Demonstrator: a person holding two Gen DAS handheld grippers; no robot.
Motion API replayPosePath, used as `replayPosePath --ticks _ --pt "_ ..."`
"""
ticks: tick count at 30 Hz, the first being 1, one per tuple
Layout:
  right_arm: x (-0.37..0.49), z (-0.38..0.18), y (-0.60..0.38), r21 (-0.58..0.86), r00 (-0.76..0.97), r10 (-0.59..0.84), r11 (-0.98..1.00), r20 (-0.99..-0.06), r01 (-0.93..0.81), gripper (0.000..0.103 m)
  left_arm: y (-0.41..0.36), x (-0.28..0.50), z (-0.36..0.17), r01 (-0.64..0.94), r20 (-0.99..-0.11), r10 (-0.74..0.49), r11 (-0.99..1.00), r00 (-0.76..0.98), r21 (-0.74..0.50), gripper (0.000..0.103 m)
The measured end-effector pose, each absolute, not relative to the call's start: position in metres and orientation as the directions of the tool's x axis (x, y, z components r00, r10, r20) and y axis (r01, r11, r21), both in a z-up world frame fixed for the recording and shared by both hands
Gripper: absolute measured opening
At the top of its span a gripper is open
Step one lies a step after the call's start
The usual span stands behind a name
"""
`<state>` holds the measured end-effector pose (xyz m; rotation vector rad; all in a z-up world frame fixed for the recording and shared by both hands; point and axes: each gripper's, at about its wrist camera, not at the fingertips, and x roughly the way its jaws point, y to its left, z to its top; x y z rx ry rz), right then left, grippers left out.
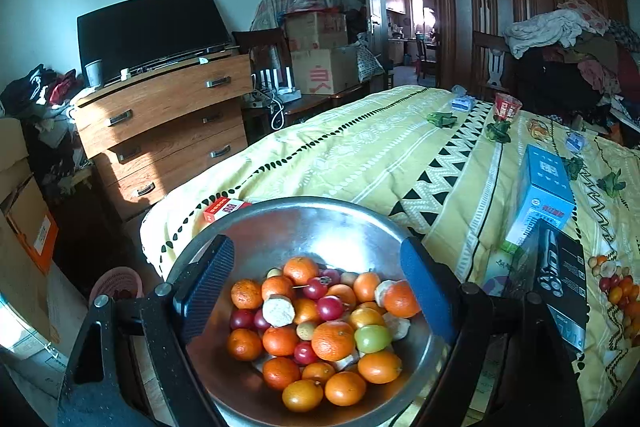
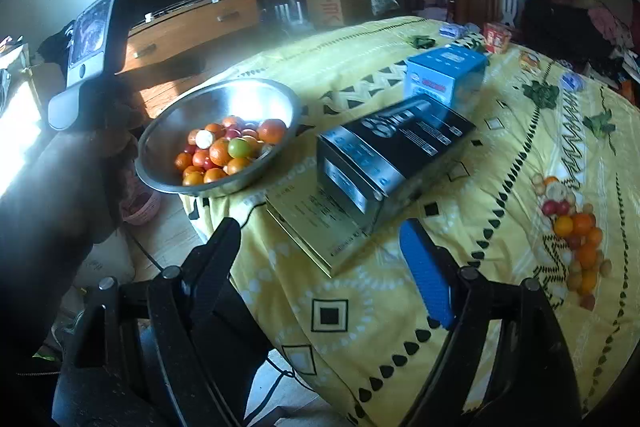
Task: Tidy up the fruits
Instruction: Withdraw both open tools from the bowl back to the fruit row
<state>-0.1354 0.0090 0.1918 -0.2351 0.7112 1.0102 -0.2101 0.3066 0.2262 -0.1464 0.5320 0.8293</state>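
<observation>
A steel bowl (image 1: 304, 223) holds several oranges (image 1: 333, 340), small red fruits (image 1: 330, 307) and one green fruit (image 1: 372, 338). It sits at the near left corner of a yellow-covered table (image 1: 360, 147). My left gripper (image 1: 316, 279) is open and empty, its fingers spread just above the bowl on either side of the fruit. In the right wrist view the bowl (image 2: 256, 95) is far left and a loose pile of fruit (image 2: 576, 235) lies on the cloth at the right. My right gripper (image 2: 320, 255) is open and empty above the table's near edge.
A black box (image 2: 392, 147) on a flat yellow box (image 2: 316, 227) and a blue box (image 2: 444, 75) stand between bowl and loose fruit. Green leaves (image 2: 540, 93) and small packets lie farther back. A small red box (image 1: 224, 207) lies behind the bowl. A dresser (image 1: 160, 131) stands left.
</observation>
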Motion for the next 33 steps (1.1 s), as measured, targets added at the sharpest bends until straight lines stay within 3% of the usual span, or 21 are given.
replayPosePath --ticks 14,22,33 --pt "-0.112 0.166 -0.099 0.235 0.406 0.646 0.675 -0.646 -0.699 0.082 0.187 -0.16 0.248 -0.534 -0.448 0.519 0.839 0.728 0.104 0.086" --pt "-0.107 0.145 -0.143 0.282 0.427 0.606 0.741 -0.671 -0.61 0.082 0.095 -0.134 0.229 -0.252 -0.508 0.263 0.963 0.82 0.093 0.086" --pt "-0.092 0.121 -0.193 0.32 0.465 0.55 0.814 -0.694 -0.486 0.082 0.015 -0.095 0.192 0.056 -0.622 -0.031 0.998 0.783 0.021 0.085"
